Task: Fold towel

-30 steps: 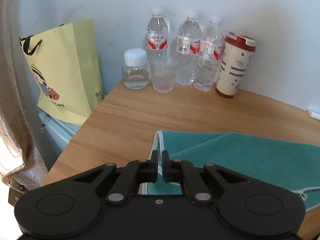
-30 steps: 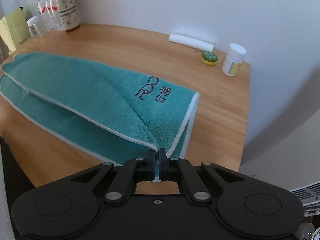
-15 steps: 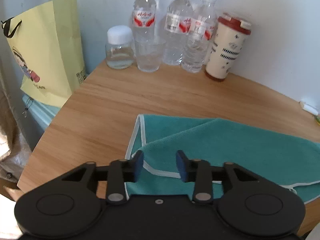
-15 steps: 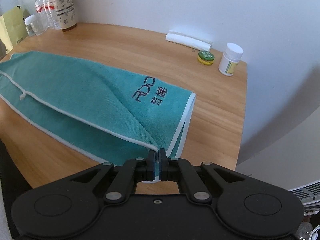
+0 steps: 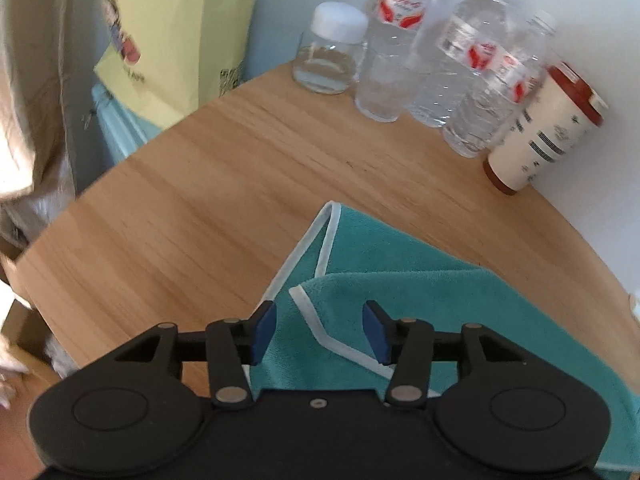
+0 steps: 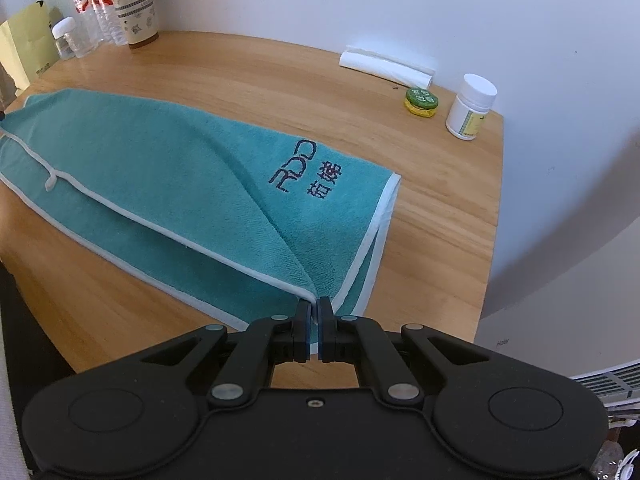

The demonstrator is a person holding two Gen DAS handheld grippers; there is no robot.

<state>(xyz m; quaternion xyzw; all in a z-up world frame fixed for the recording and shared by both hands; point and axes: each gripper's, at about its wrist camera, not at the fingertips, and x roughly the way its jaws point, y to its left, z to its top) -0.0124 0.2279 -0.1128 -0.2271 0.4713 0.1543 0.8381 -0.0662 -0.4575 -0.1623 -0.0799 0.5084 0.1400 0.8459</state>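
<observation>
Teal towel (image 6: 168,168) lies on wooden table (image 5: 224,184), folded once lengthwise. My left gripper (image 5: 318,330) jaws have just opened; dropped corner lies between them, unpinched. My right gripper (image 6: 315,326) clamps opposite corner. Crosswise folds left, I judge.

Towel (image 6: 168,168) – "RDD" embroidered, plus Chinese chars; appliance (image 6: 560,356) – "Haier".

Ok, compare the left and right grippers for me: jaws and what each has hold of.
The left gripper has its jaws apart, just opened, with the towel corner lying loose between them. The right gripper is shut on the towel's white-trimmed corner, lifting it slightly off the table. Both are black with blue pads and angled down over the same teal towel.
</observation>
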